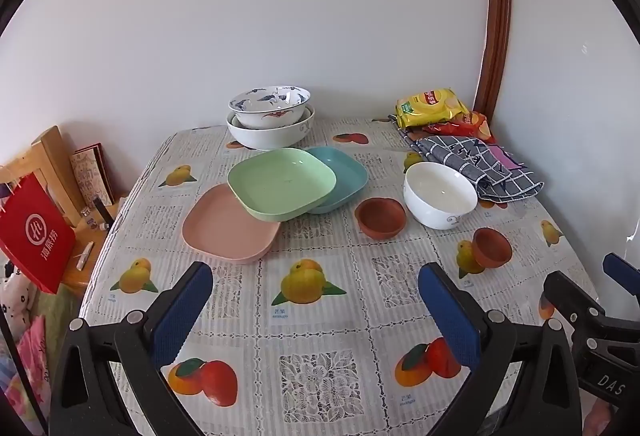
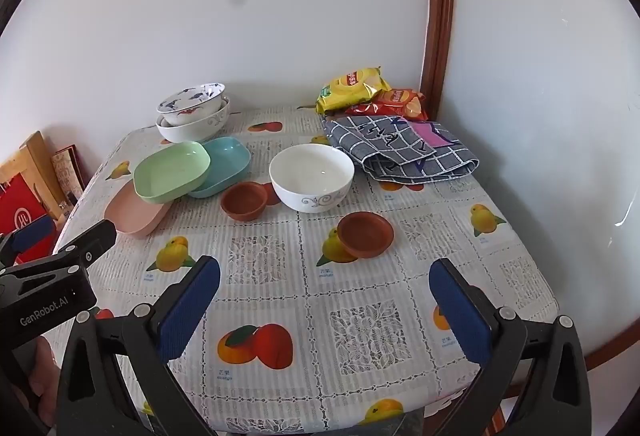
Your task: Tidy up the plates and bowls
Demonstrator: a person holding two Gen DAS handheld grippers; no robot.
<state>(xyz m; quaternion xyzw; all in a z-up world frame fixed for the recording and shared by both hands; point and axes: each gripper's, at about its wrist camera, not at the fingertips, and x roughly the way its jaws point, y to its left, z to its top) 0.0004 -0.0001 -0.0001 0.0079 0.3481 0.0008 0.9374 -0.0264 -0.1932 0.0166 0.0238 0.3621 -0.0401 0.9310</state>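
Left gripper and right gripper: jaws spread wide, nothing between them, both hovering over the near edge of the counter.

Nearest ware: a small brown bowl, alone. Behind it a second brown bowl, just beside the plain white bowl.

Left of those, three square plates in a loose overlap: pink plate lowest, green plate tilted across it and across the teal plate.

Farthest: a blue-patterned bowl already nested in a large white bowl.

Assessment: barely started. Only the far pair looks stacked; plates need squaring, and three bowls are left loose.
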